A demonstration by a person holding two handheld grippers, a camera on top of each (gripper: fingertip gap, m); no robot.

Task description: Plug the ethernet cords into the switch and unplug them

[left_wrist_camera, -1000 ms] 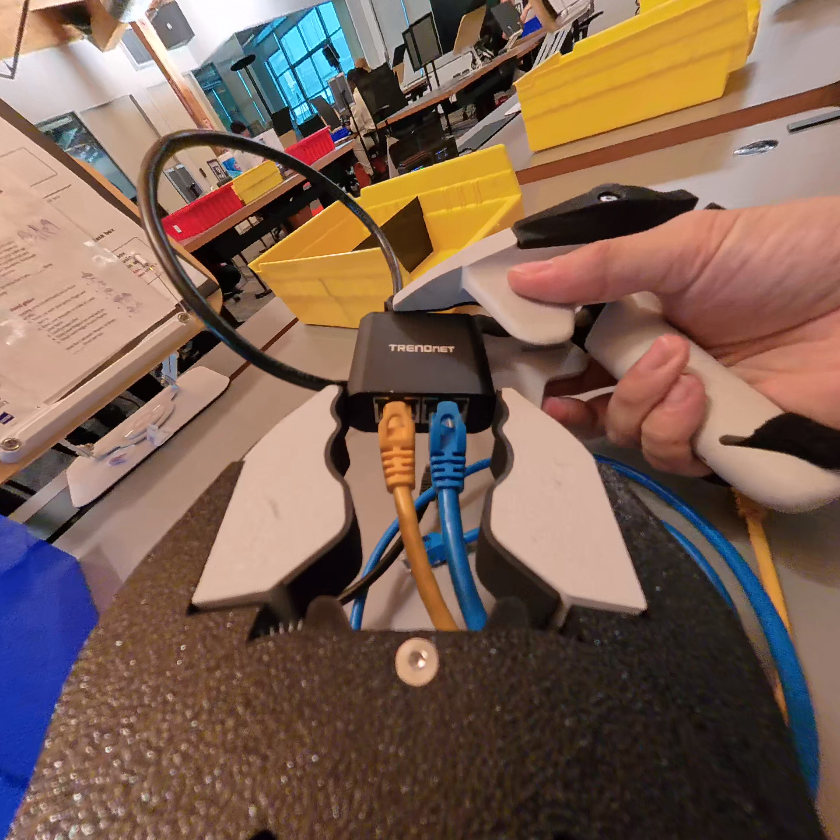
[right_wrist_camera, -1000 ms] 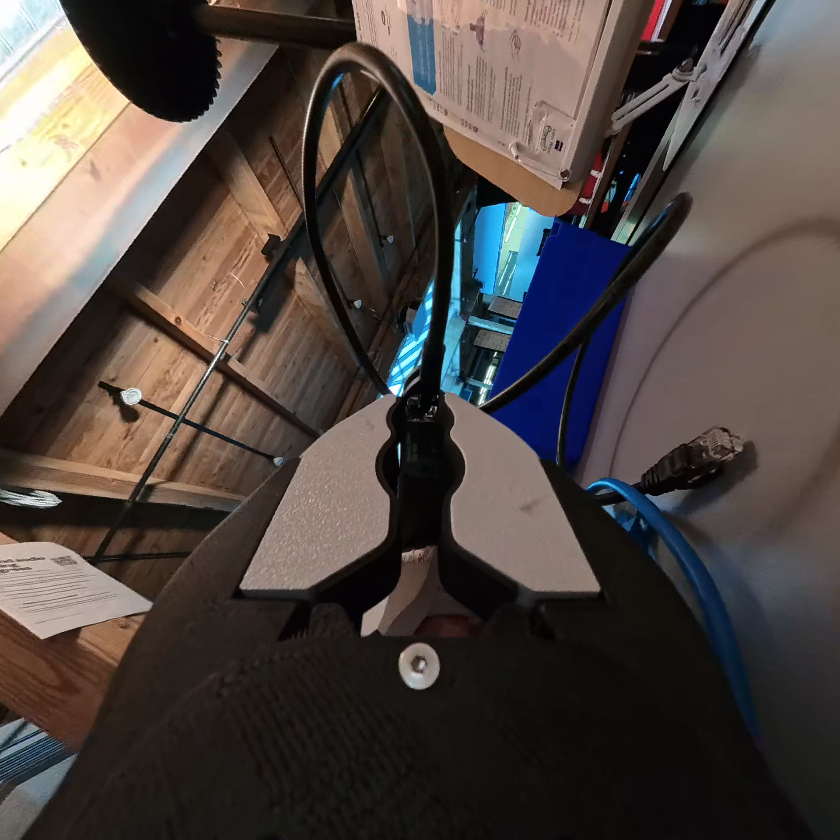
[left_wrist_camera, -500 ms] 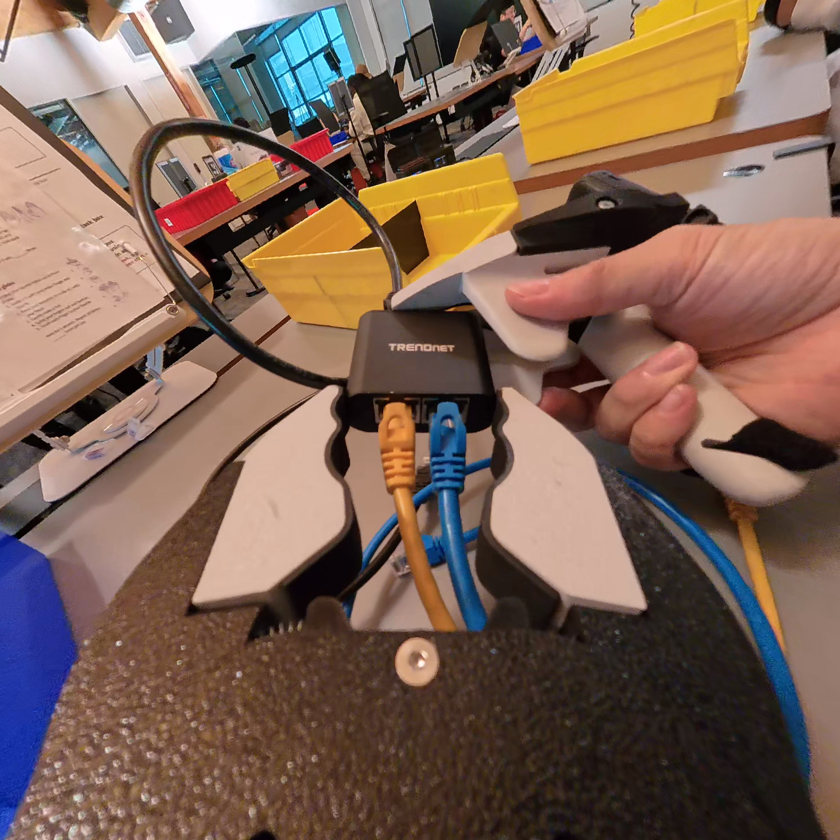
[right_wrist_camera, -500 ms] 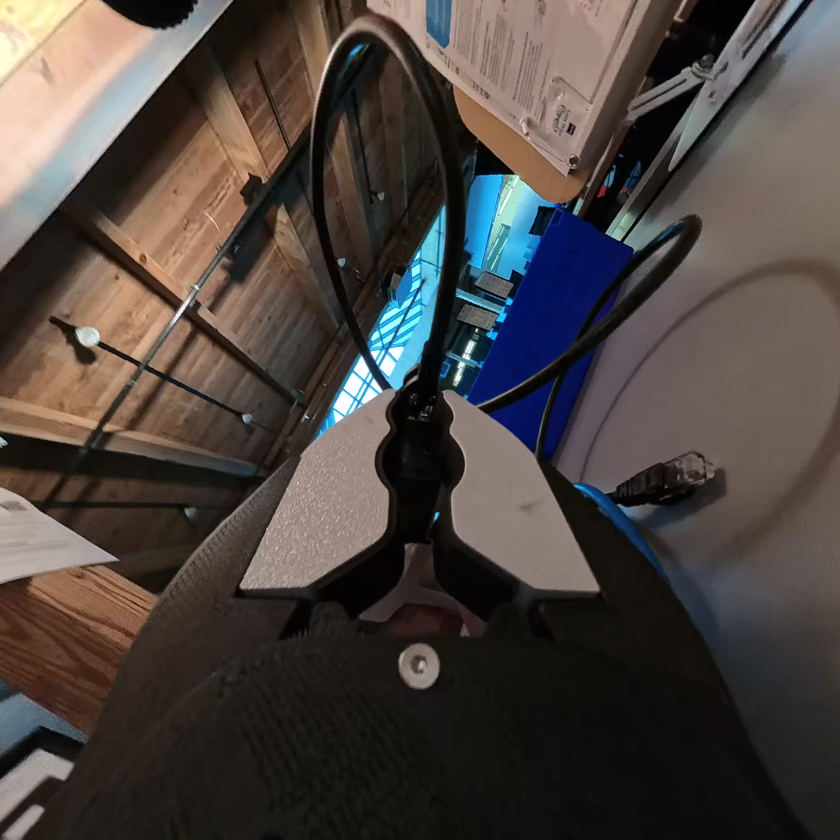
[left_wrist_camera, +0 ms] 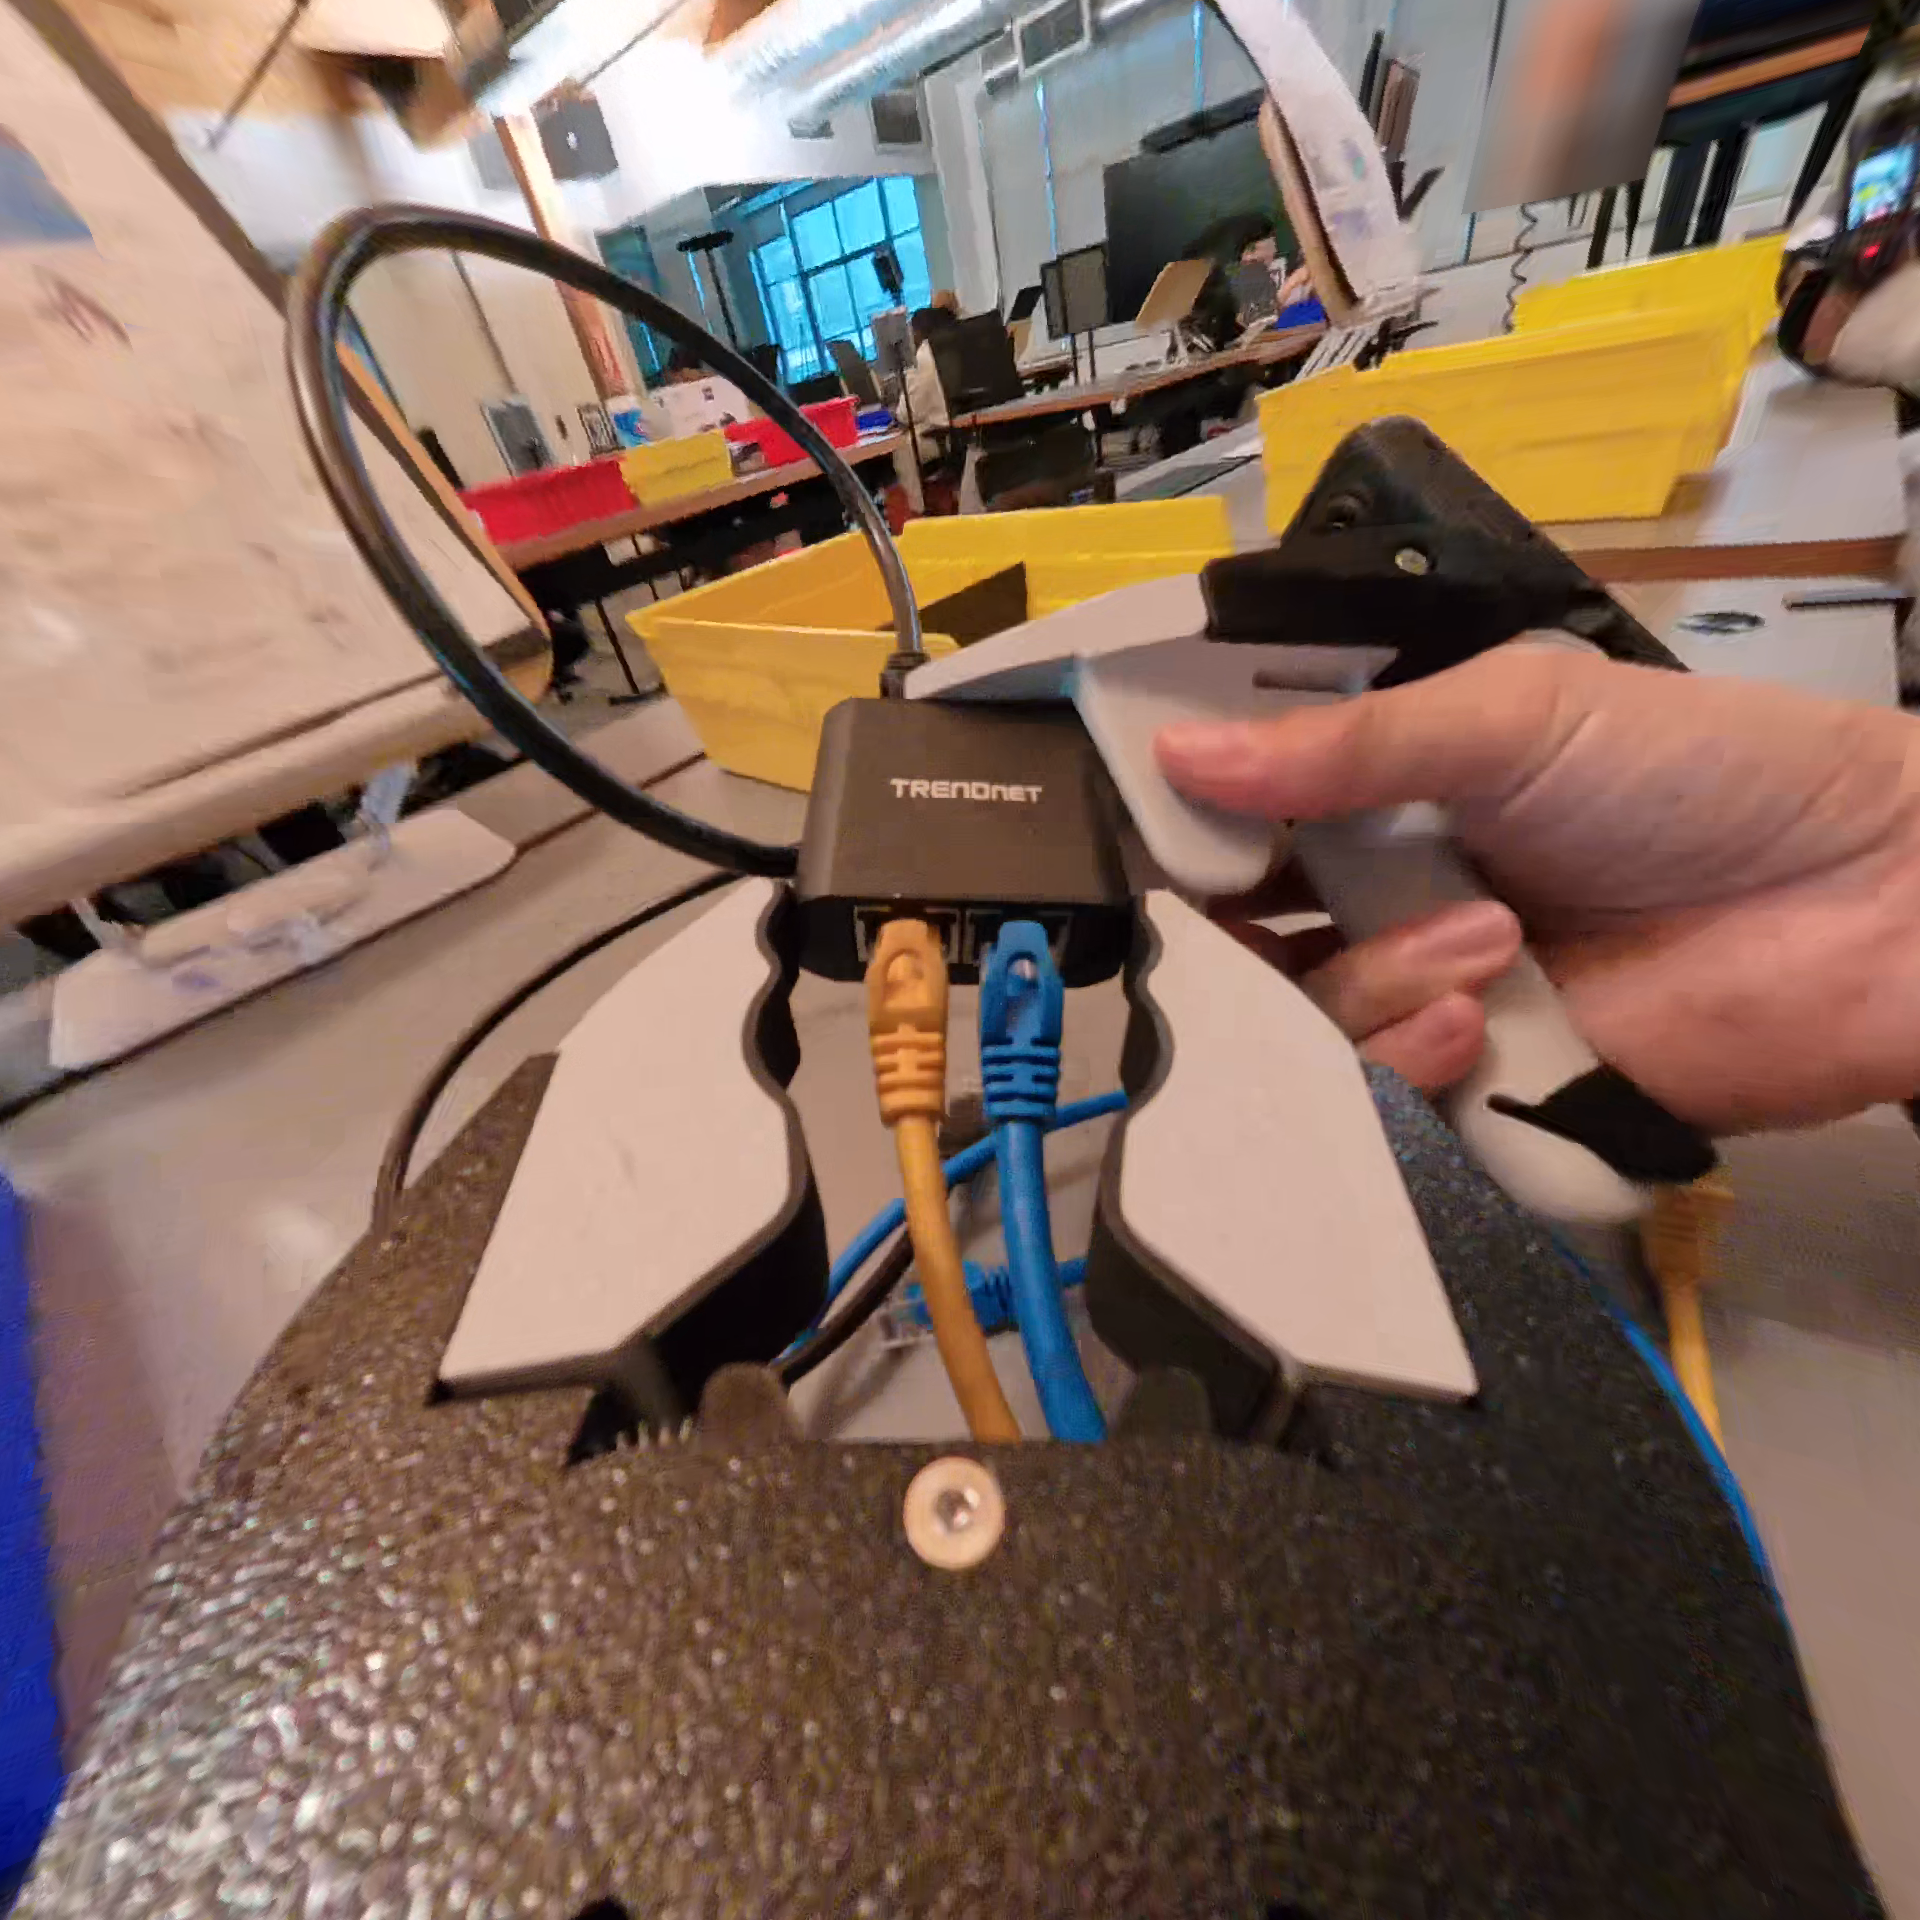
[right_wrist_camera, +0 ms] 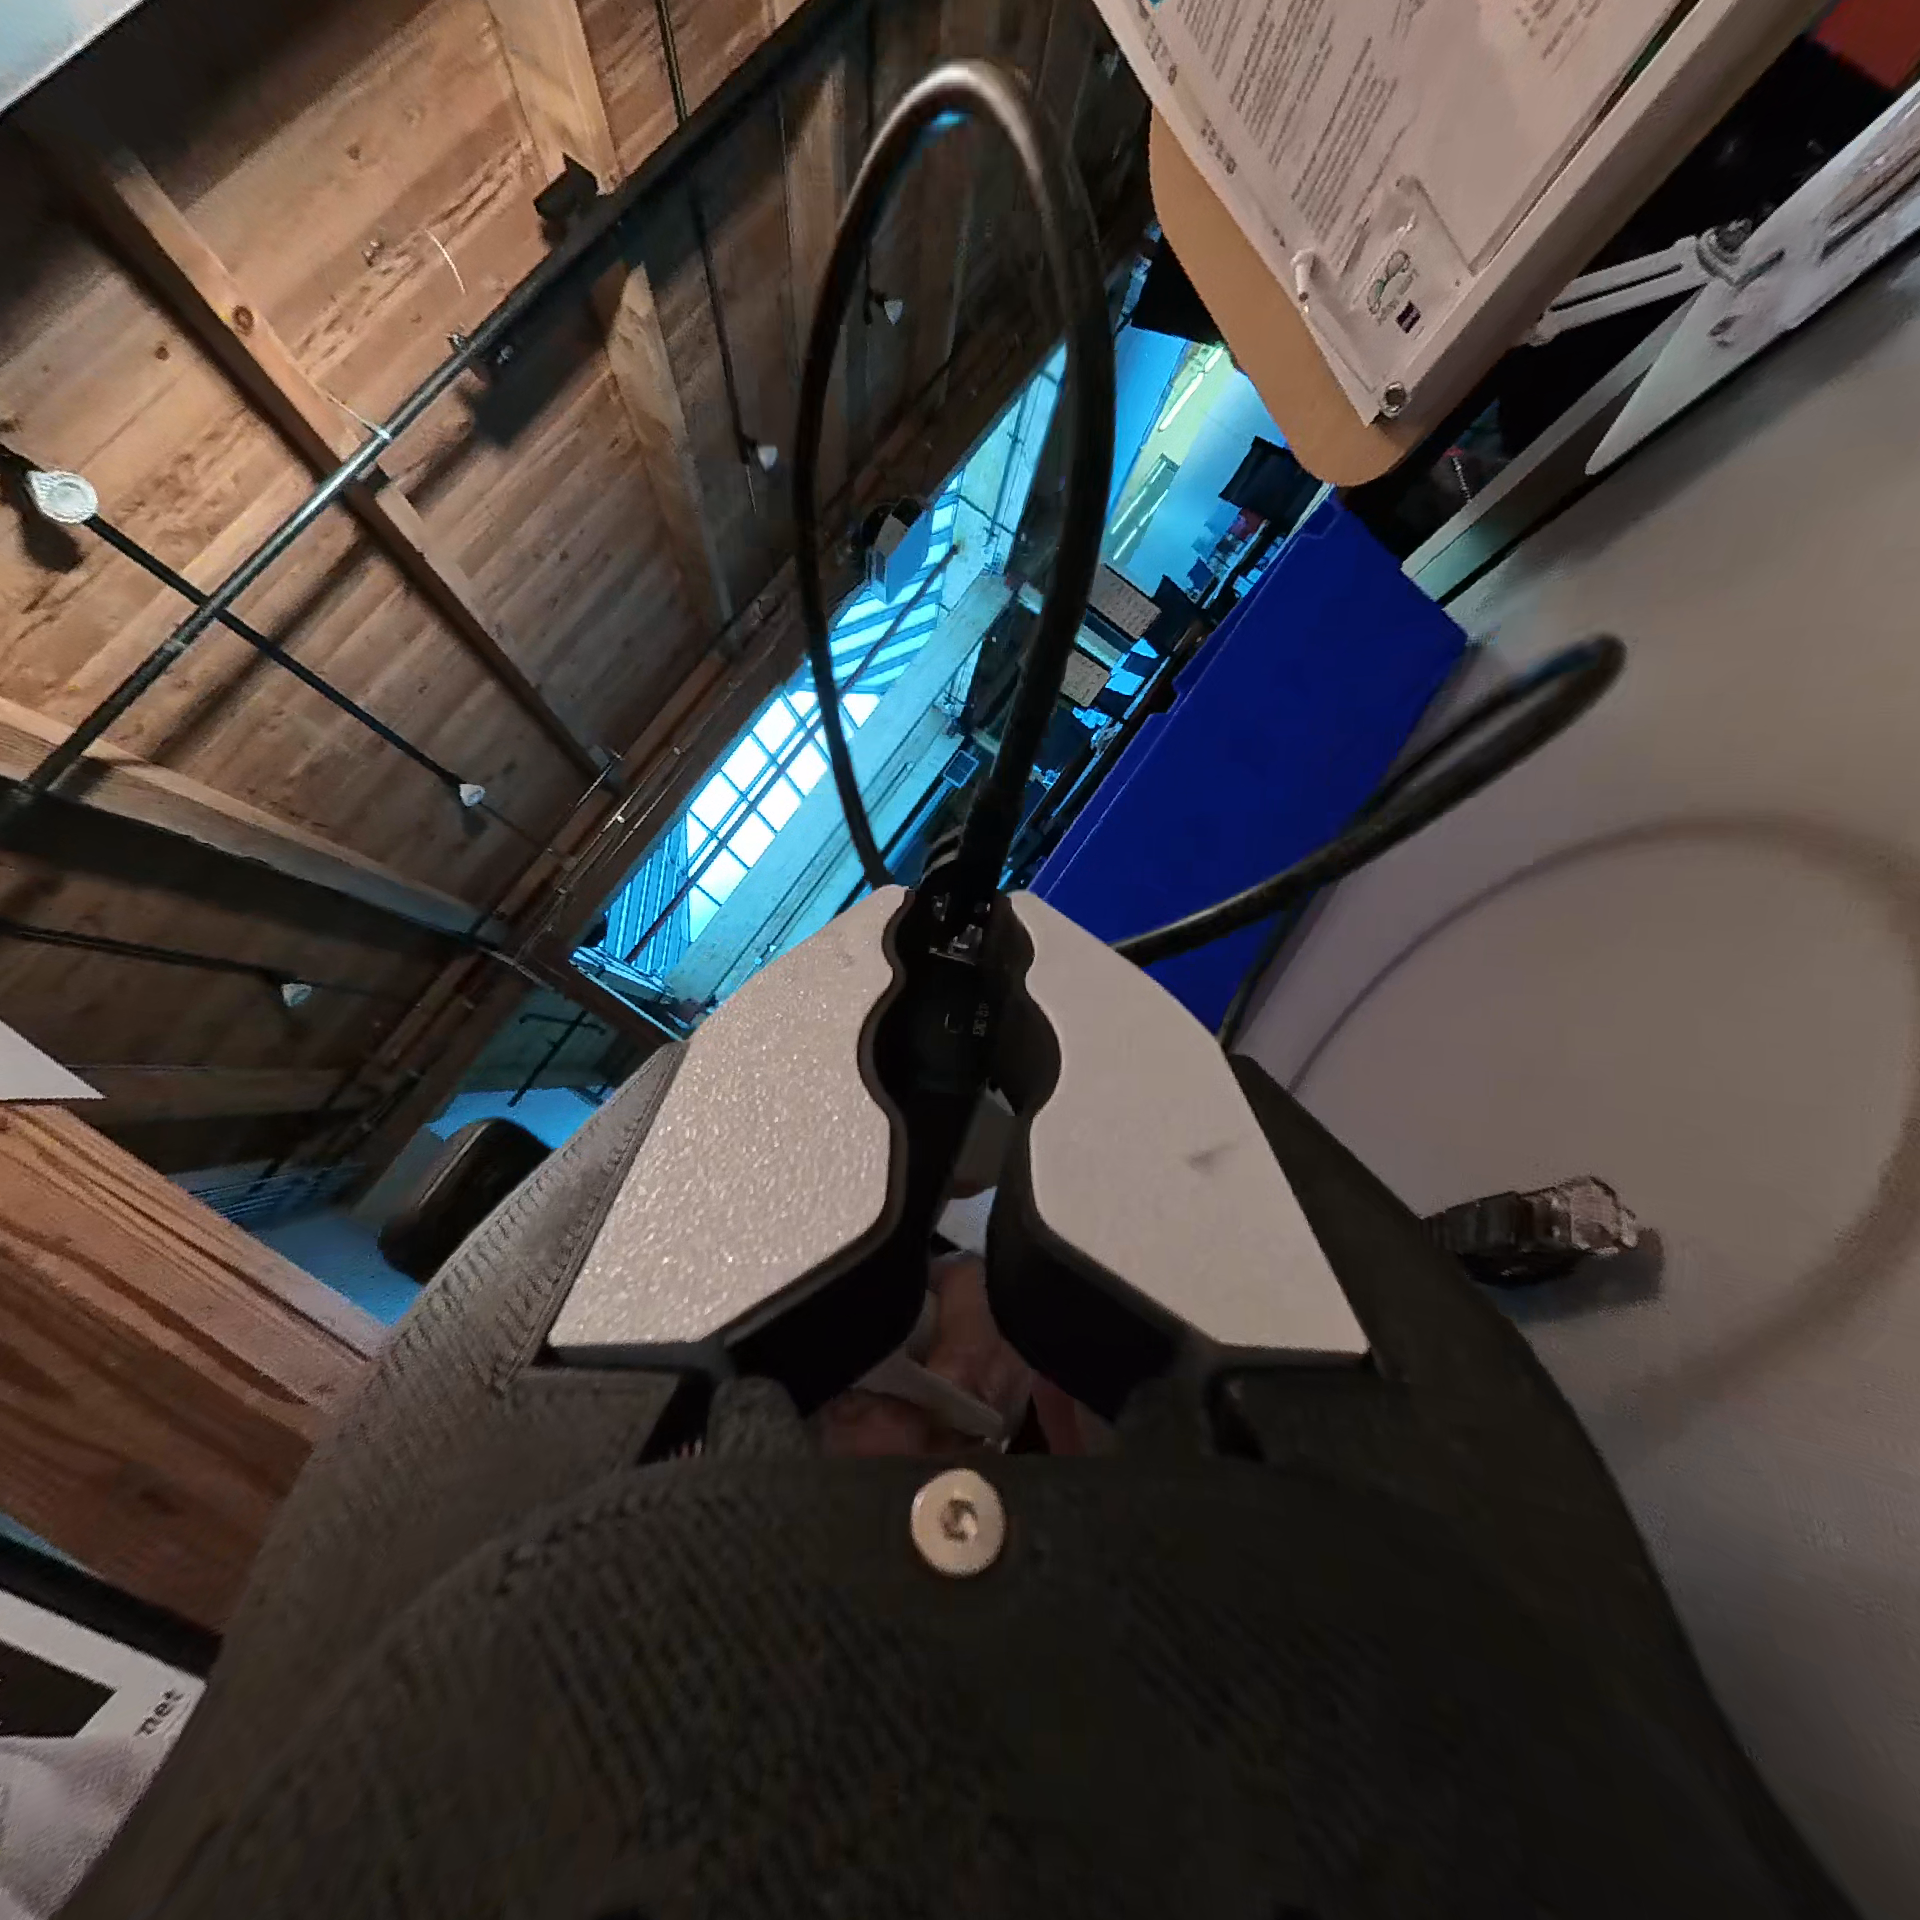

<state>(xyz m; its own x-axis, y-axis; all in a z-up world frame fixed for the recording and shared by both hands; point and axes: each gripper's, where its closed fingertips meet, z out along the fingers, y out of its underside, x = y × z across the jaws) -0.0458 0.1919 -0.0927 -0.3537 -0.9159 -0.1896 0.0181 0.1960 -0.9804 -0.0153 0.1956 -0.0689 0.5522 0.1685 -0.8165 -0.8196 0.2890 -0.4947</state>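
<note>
The switch (left_wrist_camera: 961, 831), a small black box, was held above the grey surface (left_wrist_camera: 239, 1174), lying flat with its port face turned toward the left wrist camera and its long axis running left to right across that view. White lettering sat on its top; a brand mark, not repeated here. The left gripper (left_wrist_camera: 961, 971) had its jaws standing apart, their tips at either end of the port face, whether touching it I could not tell. The yellow cord (left_wrist_camera: 920, 1101) was plugged into the left port and the blue cord (left_wrist_camera: 1023, 1112) into the port beside it, both running back between the jaws toward the camera. A loose blue plug (left_wrist_camera: 935, 1304) lay on the surface under them.

The right gripper (right_wrist_camera: 961, 971), held in a hand (left_wrist_camera: 1590, 894), came in from the right with its jaws clamped on the switch's rear edge, seen edge-on in the right wrist view. A black cable (left_wrist_camera: 416, 582) left the back of the switch and looped high to the left. A black plug (right_wrist_camera: 1538, 1226) lay loose on the surface. A printed sheet (right_wrist_camera: 1382, 135) on a stand stood nearby, its text too small to make out. A blue bin (right_wrist_camera: 1278, 748) sat by it, yellow bins (left_wrist_camera: 790, 665) beyond.
</note>
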